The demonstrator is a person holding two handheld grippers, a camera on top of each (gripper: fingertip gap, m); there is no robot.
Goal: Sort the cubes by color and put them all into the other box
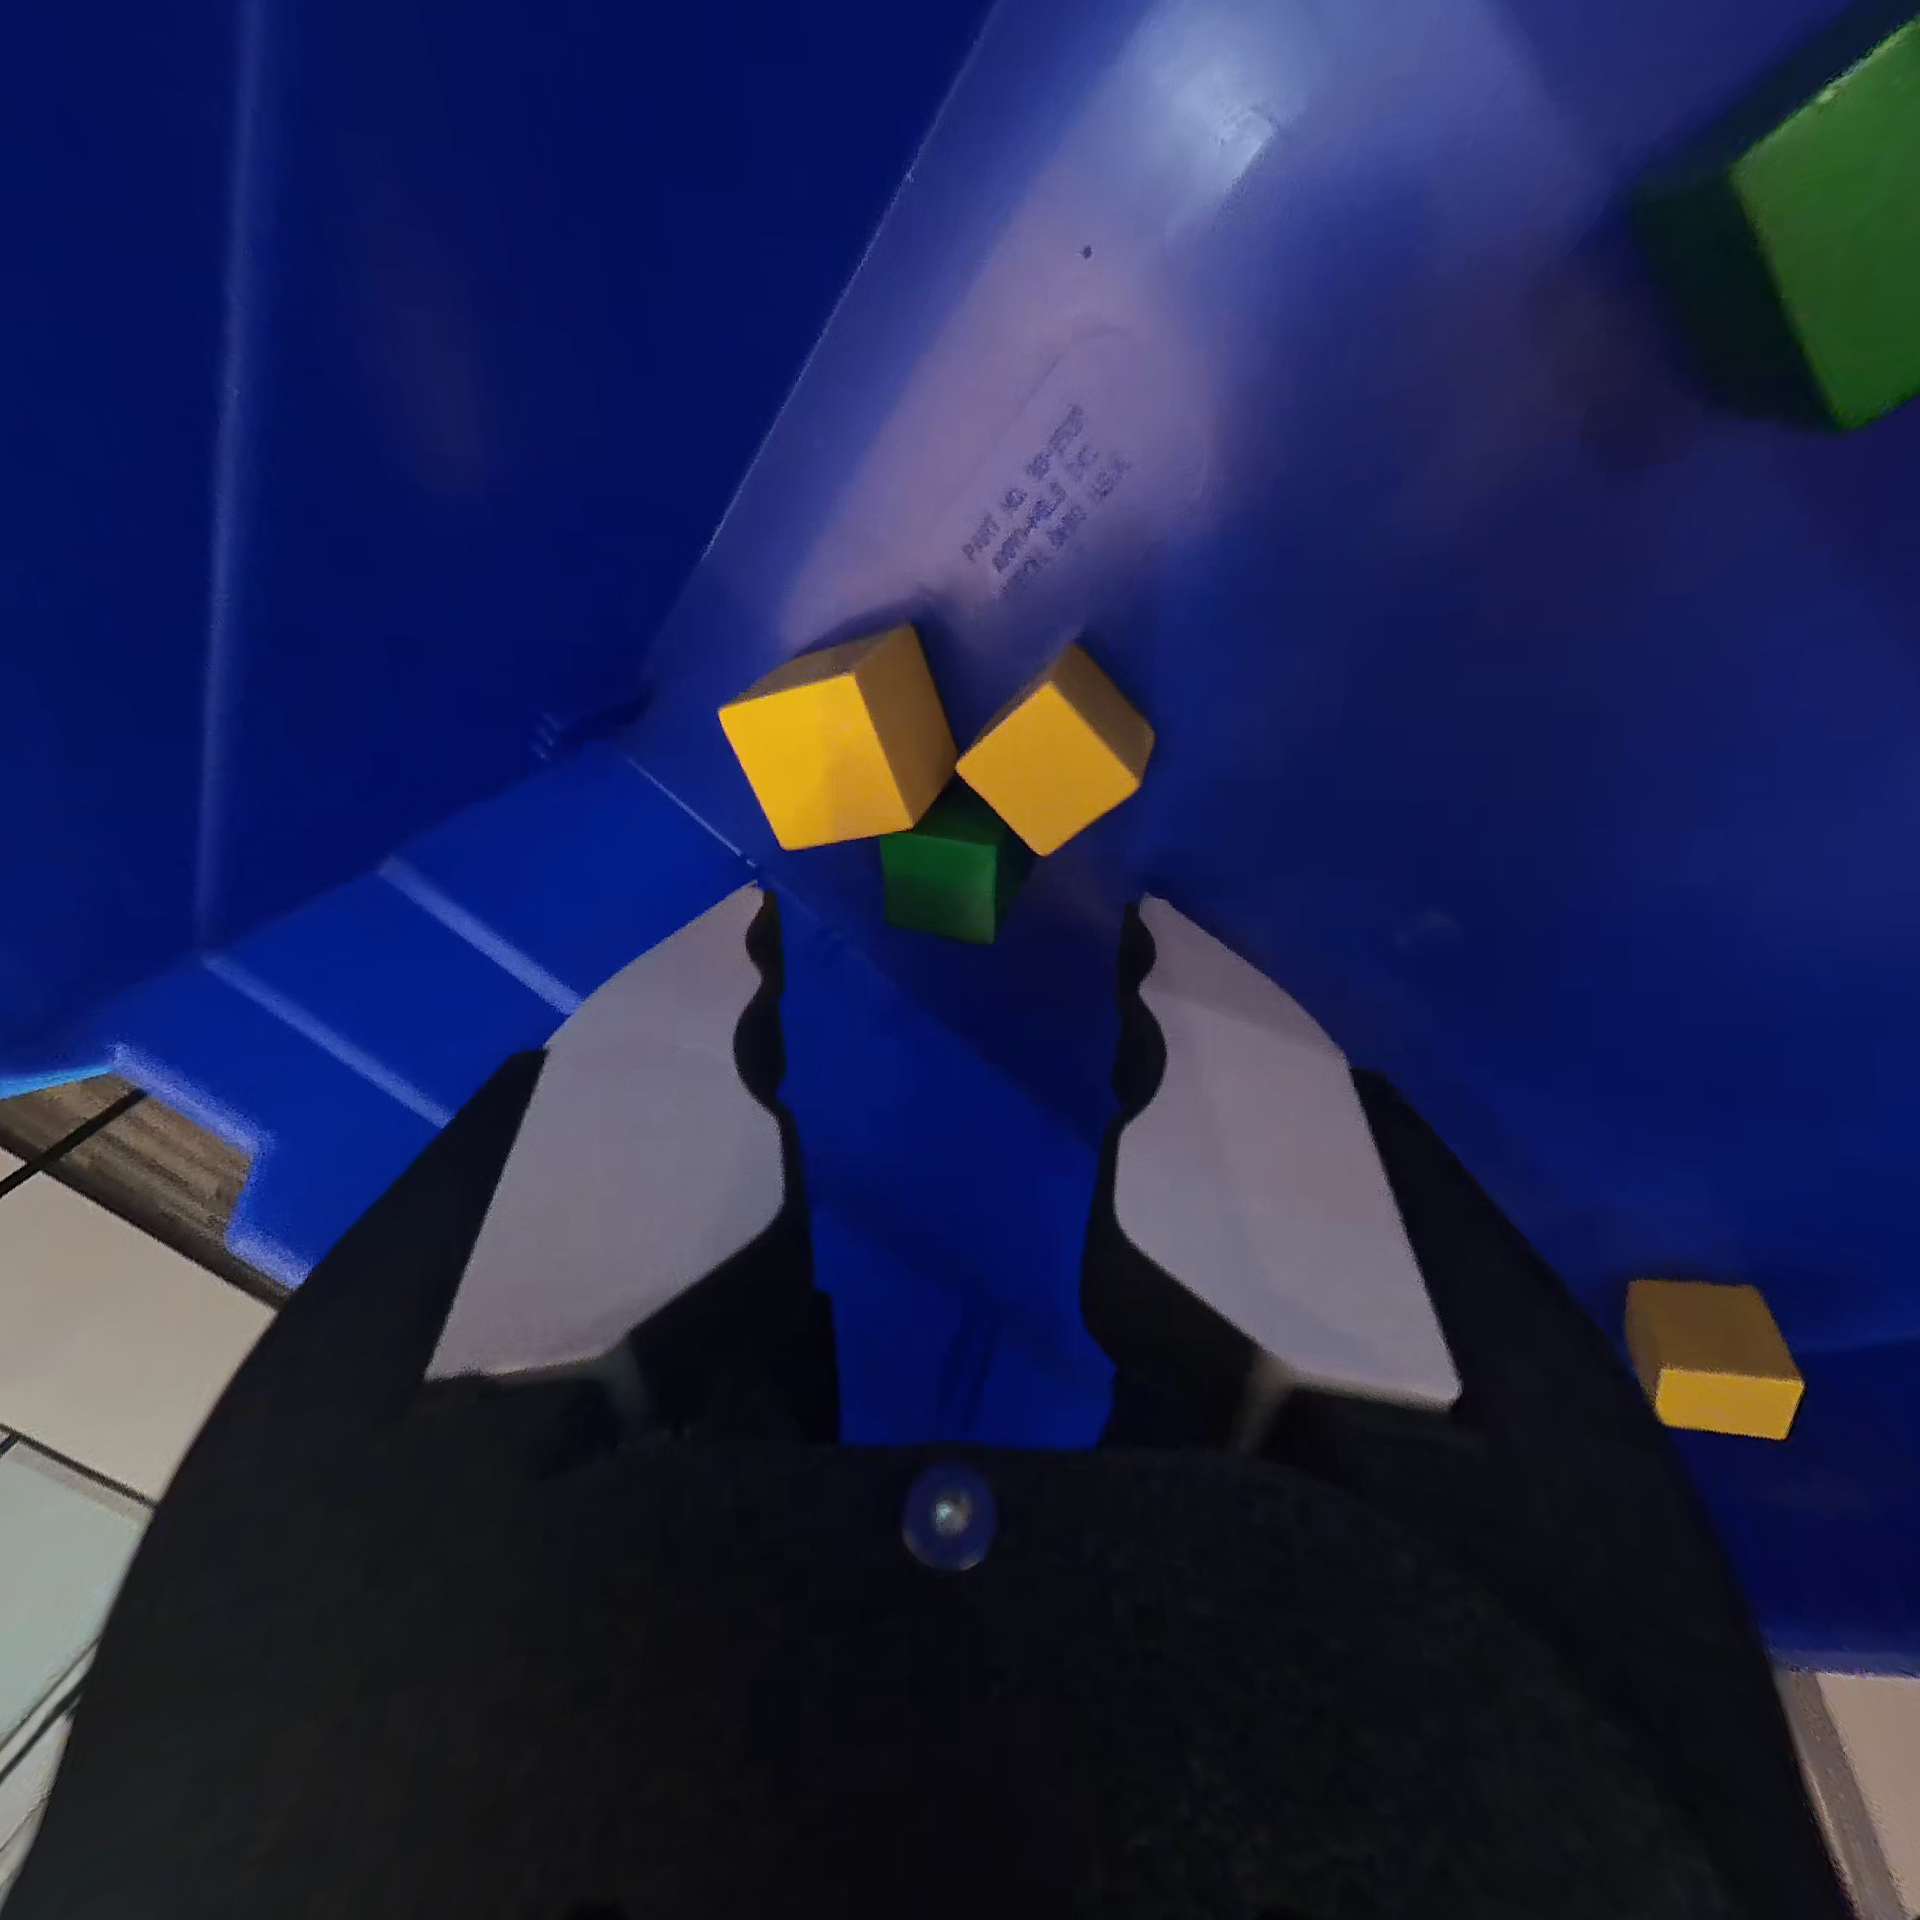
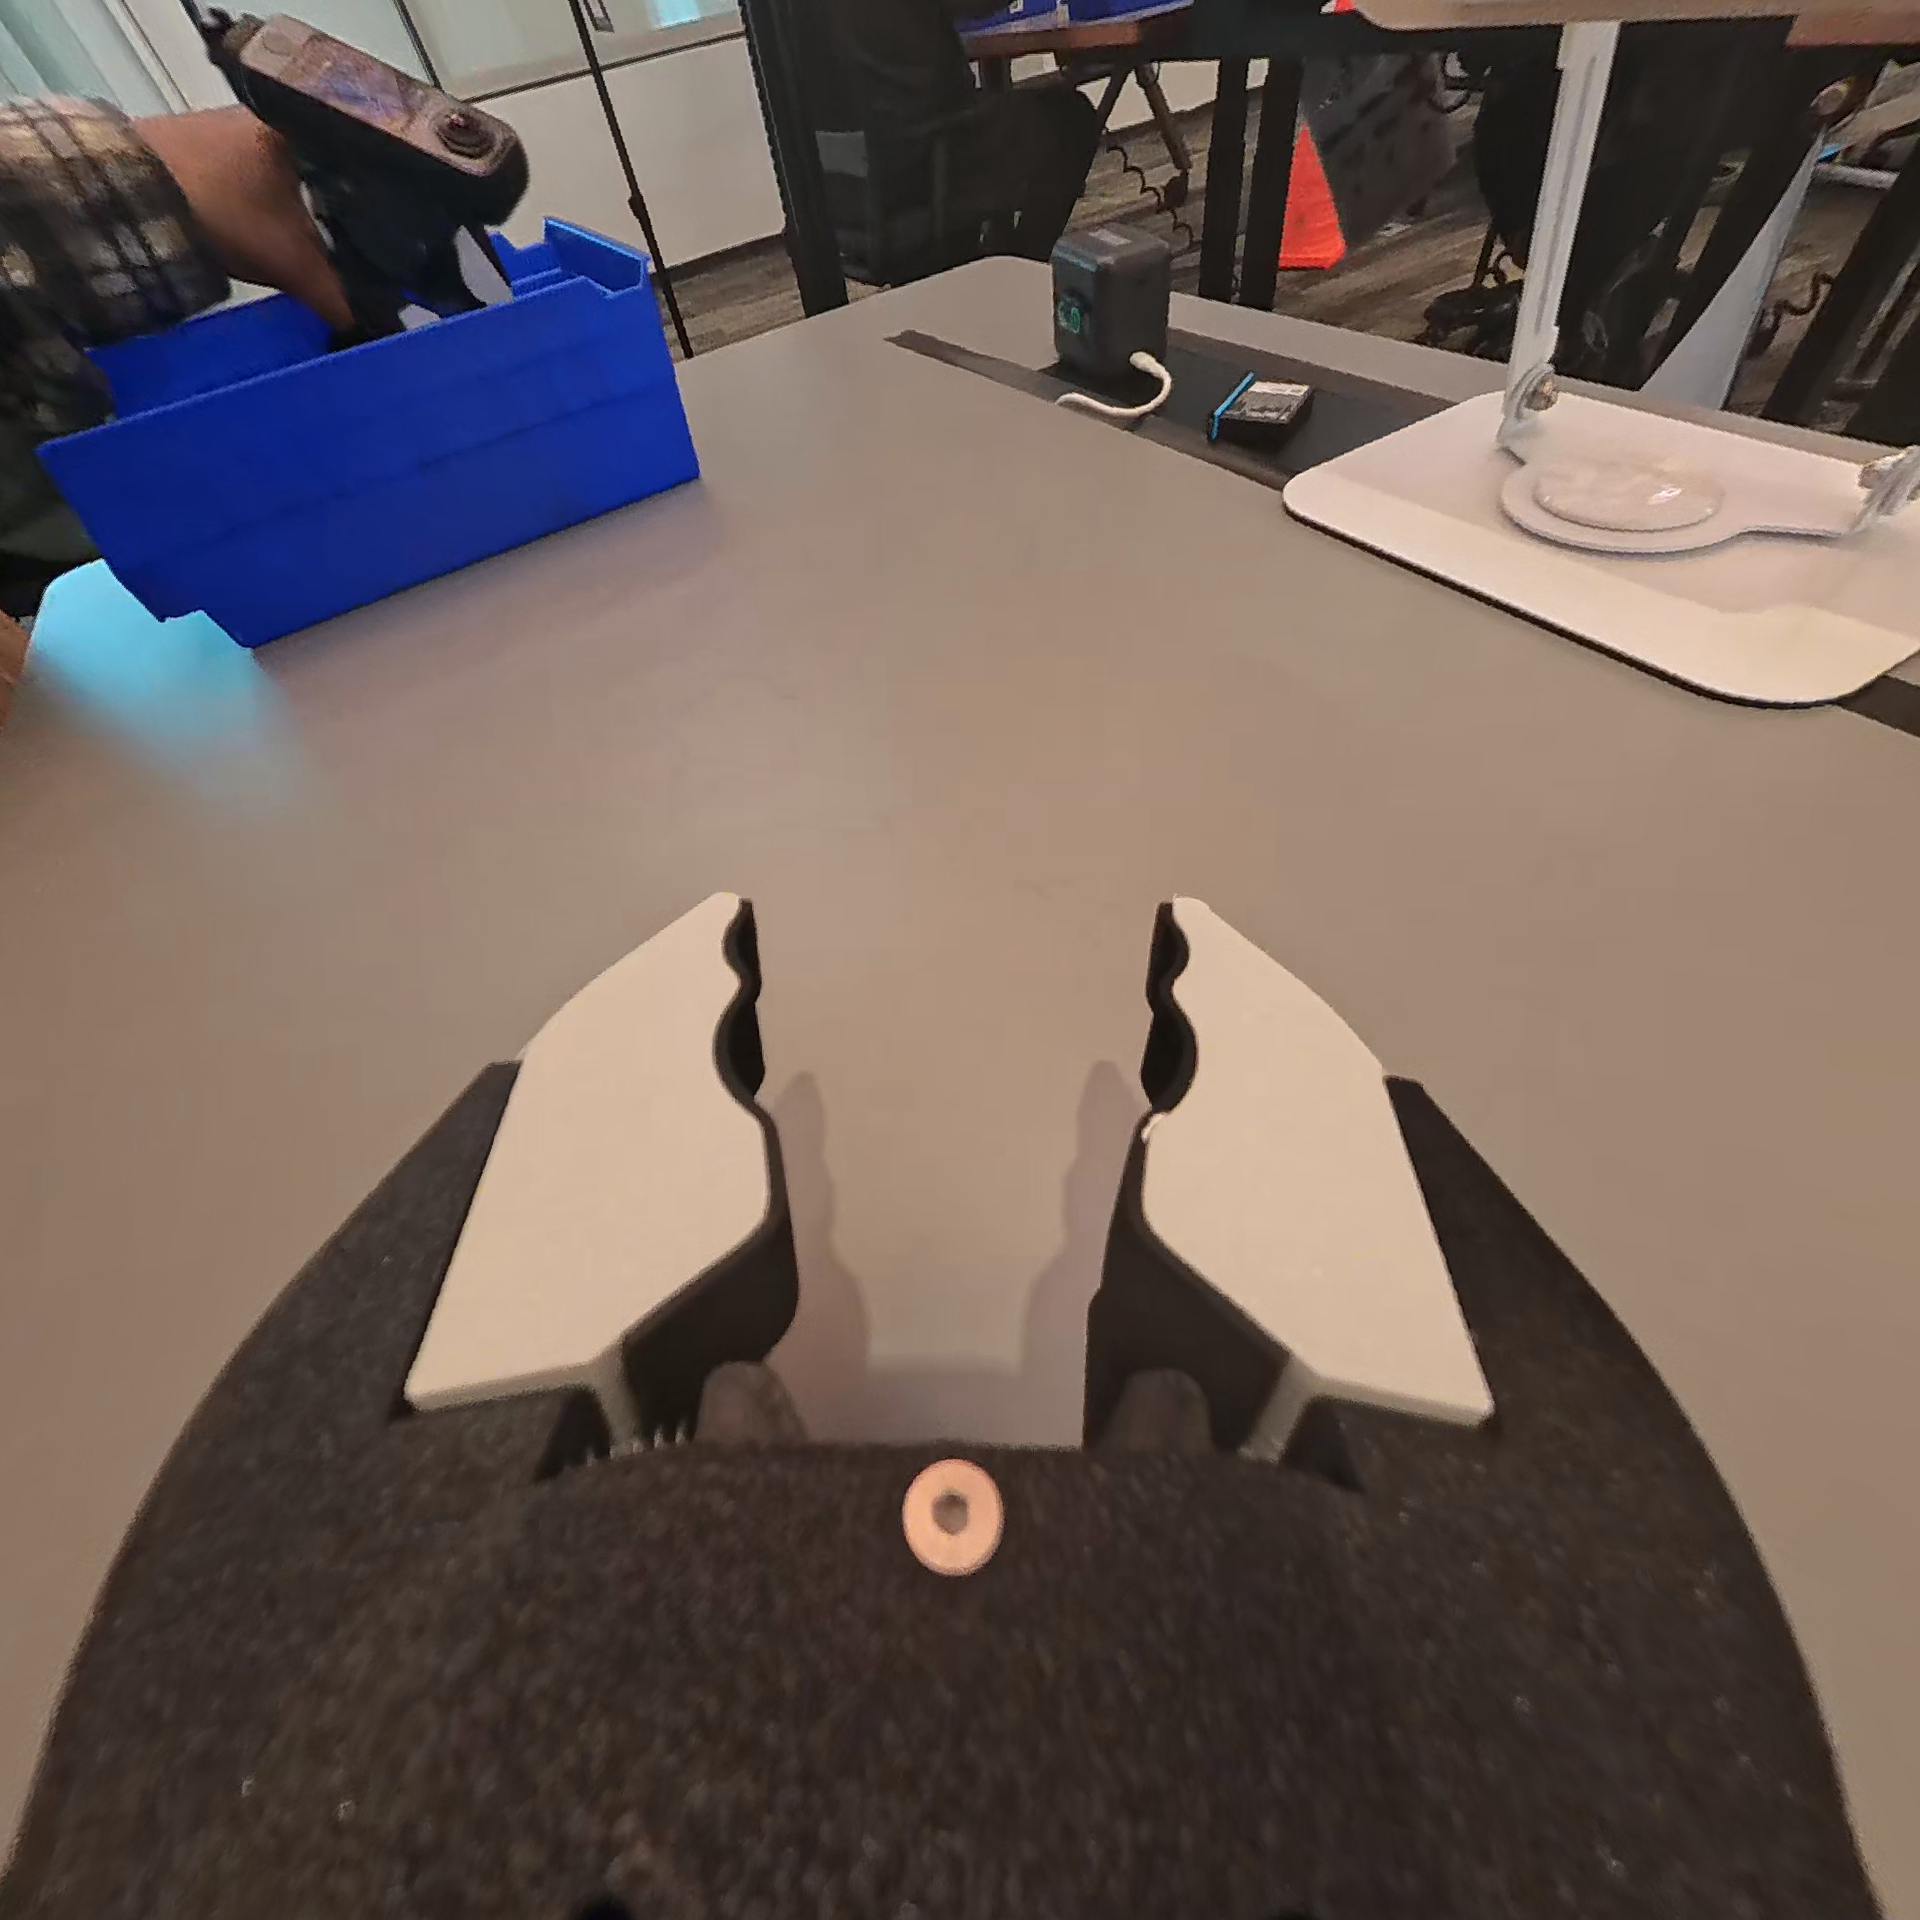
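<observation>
In the left wrist view my left gripper (image 1: 945, 904) is open and empty inside a blue box (image 1: 1299, 623), just short of a small green cube (image 1: 940, 883). Two yellow cubes (image 1: 836, 743) (image 1: 1049, 753) lie touching just beyond the green one. A third yellow cube (image 1: 1714, 1361) lies at the right, and a larger-looking green cube (image 1: 1839, 239) sits at the top right. In the right wrist view my right gripper (image 2: 956, 904) is open and empty over the grey table (image 2: 987, 675). The blue box (image 2: 395, 447) stands far left there, with the left gripper (image 2: 416, 208) dipped into it.
A white stand base (image 2: 1600, 551) sits on the table's right side. A small dark device with a white cable (image 2: 1107, 301) and a black battery-like block (image 2: 1262, 405) lie on a black strip at the back. An orange cone (image 2: 1311, 197) and furniture stand beyond.
</observation>
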